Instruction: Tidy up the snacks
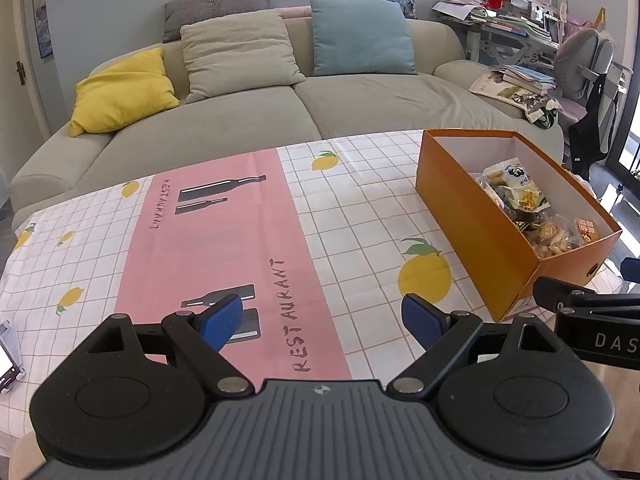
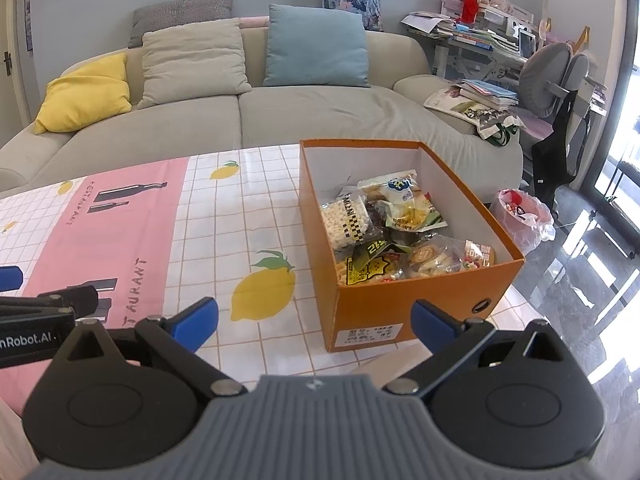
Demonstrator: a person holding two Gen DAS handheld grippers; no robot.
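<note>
An orange box (image 1: pixel 456 196) (image 2: pixel 368 312) stands at the right end of the table and holds several snack packets (image 1: pixel 524 208) (image 2: pixel 396 232), piled toward its near end. My left gripper (image 1: pixel 322 320) hovers open over the pink stripe of the tablecloth, left of the box, with nothing between its blue pads. My right gripper (image 2: pixel 316 320) is open too, low in front of the box's near end, and holds nothing. Each gripper shows at the edge of the other's view.
The table wears a checked cloth (image 1: pixel 344 216) with lemons and a pink band. A phone (image 1: pixel 8 356) lies at the table's left edge. Behind is a beige sofa (image 1: pixel 248 108) with cushions. A pink-lined bin (image 2: pixel 524 216) stands on the floor, right of the box.
</note>
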